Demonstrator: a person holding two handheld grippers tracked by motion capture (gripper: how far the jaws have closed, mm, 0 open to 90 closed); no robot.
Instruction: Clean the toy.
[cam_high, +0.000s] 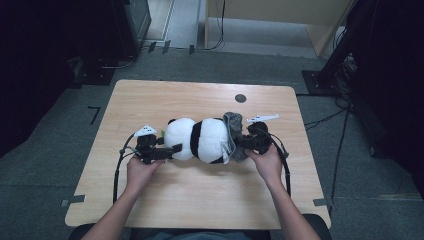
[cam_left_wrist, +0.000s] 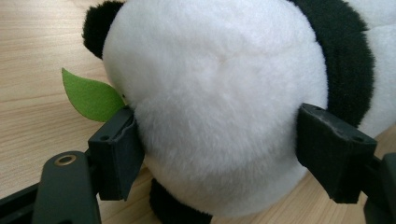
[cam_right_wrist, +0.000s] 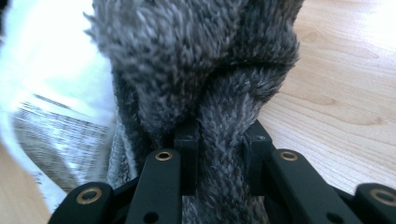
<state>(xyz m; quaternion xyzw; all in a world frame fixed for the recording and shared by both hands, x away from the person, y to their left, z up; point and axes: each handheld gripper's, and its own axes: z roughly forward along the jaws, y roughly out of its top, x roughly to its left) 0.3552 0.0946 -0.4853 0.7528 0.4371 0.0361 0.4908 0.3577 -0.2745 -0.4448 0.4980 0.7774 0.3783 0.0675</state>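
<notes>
Black-and-white plush: a panda toy (cam_high: 196, 140) is seen lying on its side near the middle of the tabletop (cam_high: 200, 200), head toward the left.
Grey fleece: a fuzzy grey garment (cam_high: 235, 136) is bunched over the panda's rear end, with a printed white label (cam_right_wrist: 51, 135) shown beside it in the right gripper view.
Left tongs (cam_high: 172, 148): the jaws are set wide around the panda's white head, one pad on each side, pressed into the fur; a grip is made on the head.
Green leaf: a felt leaf (cam_left_wrist: 91, 97) is seen at the panda's head, just above one pad of the left tongs.
Right tongs (cam_high: 244, 141): the jaws are drawn narrow and a fold of the grey garment is pinched between them.
Hands: each gripper is held by one hand, the forearms entering from the near edge of the tabletop.
</notes>
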